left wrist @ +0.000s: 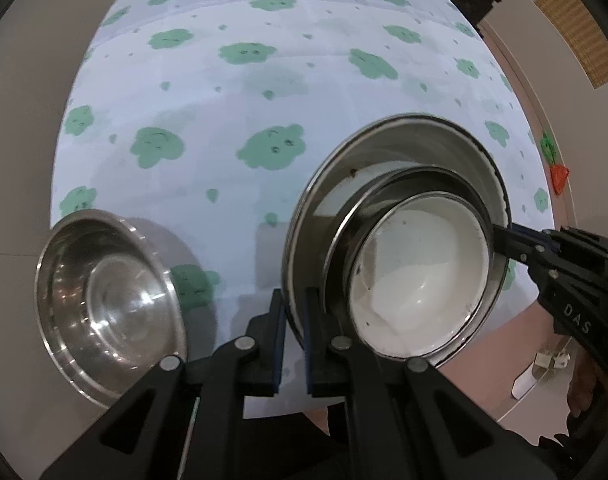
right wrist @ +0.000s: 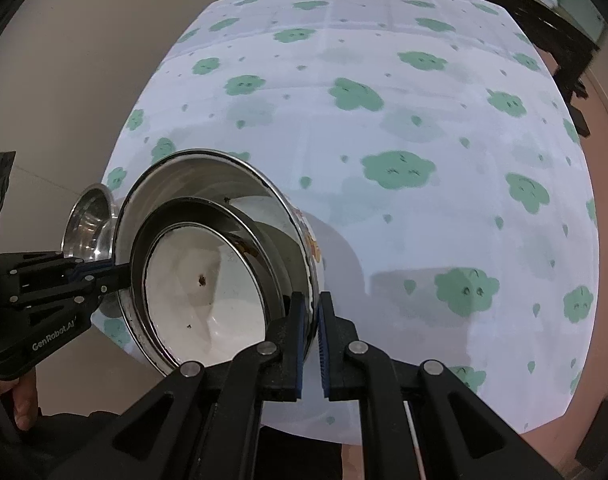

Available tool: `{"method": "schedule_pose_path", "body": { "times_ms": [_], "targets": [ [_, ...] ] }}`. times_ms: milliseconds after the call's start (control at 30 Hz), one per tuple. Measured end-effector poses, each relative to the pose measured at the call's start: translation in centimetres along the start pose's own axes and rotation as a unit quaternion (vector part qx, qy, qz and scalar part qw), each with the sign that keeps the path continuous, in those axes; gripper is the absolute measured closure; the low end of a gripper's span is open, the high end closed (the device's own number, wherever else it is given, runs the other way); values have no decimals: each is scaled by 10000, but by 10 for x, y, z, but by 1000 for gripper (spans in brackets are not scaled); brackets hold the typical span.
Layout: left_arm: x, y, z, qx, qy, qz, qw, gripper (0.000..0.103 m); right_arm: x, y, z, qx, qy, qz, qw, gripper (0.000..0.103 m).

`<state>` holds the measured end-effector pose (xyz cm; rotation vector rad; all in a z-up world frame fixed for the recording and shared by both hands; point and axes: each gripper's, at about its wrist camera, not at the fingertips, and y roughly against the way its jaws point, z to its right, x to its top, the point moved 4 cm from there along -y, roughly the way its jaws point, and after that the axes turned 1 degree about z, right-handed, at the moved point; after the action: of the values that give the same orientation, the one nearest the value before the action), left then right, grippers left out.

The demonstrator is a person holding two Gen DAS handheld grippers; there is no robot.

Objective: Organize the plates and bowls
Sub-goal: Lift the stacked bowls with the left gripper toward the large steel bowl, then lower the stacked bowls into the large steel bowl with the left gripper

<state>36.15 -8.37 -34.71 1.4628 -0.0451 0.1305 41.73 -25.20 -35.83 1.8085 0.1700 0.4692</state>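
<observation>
Three dishes already sit nested: the large bowl holds two smaller ones, pinched at opposite rims by the left gripper and right gripper. One steel bowl waits left, unstacked.

Three nested bowls, one separate steel bowl, two tools

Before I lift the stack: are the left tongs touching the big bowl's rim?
Touching. The left wrist view shows the left tongs shut on the big bowl, its rim pinched between both pads.
</observation>
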Motion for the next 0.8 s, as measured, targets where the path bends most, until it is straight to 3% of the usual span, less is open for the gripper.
{"method": "schedule_pose_path", "body": {
  "times_ms": [800],
  "targets": [
    [-16,50,-70,175,610,453,9970,100,27,16,-81,225,745,111,9969,95]
  ]
}}
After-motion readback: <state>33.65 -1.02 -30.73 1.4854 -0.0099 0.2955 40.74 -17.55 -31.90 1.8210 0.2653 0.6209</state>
